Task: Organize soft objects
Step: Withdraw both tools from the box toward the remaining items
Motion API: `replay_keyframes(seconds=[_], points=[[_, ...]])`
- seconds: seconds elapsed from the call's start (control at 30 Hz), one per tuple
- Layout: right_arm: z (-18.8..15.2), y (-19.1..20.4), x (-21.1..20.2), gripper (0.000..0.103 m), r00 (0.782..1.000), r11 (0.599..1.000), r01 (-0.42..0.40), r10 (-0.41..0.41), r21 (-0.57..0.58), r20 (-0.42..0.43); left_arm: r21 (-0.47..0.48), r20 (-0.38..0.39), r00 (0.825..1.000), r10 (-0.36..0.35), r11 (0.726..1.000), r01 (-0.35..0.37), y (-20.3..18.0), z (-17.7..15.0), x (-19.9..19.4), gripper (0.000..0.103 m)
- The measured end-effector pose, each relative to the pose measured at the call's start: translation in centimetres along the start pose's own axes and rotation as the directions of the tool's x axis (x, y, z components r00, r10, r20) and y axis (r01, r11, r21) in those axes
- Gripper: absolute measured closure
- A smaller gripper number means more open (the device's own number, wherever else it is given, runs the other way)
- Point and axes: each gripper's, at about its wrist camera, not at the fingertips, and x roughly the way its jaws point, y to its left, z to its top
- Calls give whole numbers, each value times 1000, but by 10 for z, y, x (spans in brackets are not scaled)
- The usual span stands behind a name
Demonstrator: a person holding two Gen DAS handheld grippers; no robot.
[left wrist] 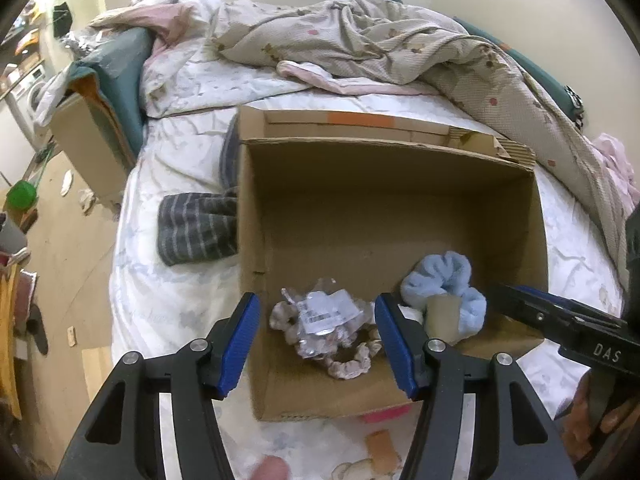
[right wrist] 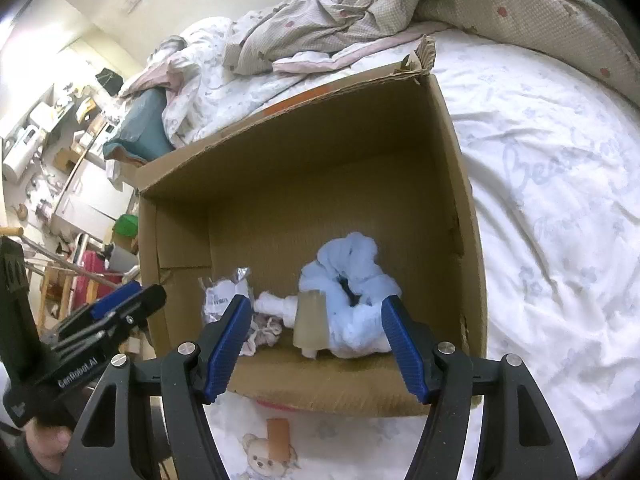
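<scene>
Closest in, the left hand-held gripper (left wrist: 318, 344) hangs over the near edge of an open cardboard box (left wrist: 256, 216), its blue pads (left wrist: 238, 344) spread apart with nothing pressed between them. Below its gap, on the box floor, lies a pinkish scrunchie (left wrist: 352, 360) with a crumpled clear packet (left wrist: 324, 308) bearing a white label on top of it. To the right, the right hand-held gripper (right wrist: 316, 344) is likewise parted and empty above the same near edge. Under it sits a fluffy light-blue scrunchie (right wrist: 356, 280) in the box's near right corner, touching a translucent beige bottle (right wrist: 312, 320) with a white pump lying on its side. The box rests on a bed (right wrist: 540, 160) covered in a white printed sheet. A dark striped cloth (left wrist: 196, 228) lies on the bed against the box's left wall. A rumpled beige quilt (left wrist: 380, 40) is heaped at the far end of the bed.
</scene>
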Motion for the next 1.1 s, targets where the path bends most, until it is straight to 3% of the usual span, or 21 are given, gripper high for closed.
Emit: replay_keyframes(seconds=[0.07, 0.27, 0.47, 0.63, 0.87, 1.1], points=[[-3, 1, -4, 32, 1000, 1000, 7, -7, -3, 4, 0, 24, 1000, 14, 1000, -14, 1, -1, -8, 27], [-13, 7, -16, 32, 1000, 1000, 17, -17, -25, 13, 3, 75, 997, -2, 1000, 2, 8, -15, -28, 11], [-32, 11, -20, 32, 1000, 999, 26, -27, -32, -5, -25, 26, 1000, -14, 1000, 15, 20, -36, -34, 6], [-48, 14, -22, 32, 1000, 1000, 16, -16, -15, -23, -69, -76, 996, -35, 997, 30, 26, -66, -27, 6], [-77, 17, -18, 32, 997, 1000, 17, -17, 2, -74, -74, -97, 995, 0, 997, -7, 27, -97, -32, 6], [-102, 5, -14, 32, 993, 992, -38, 52, 121, -111, -146, -184, 983, -1, 989, -26, 33, -117, -17, 6]])
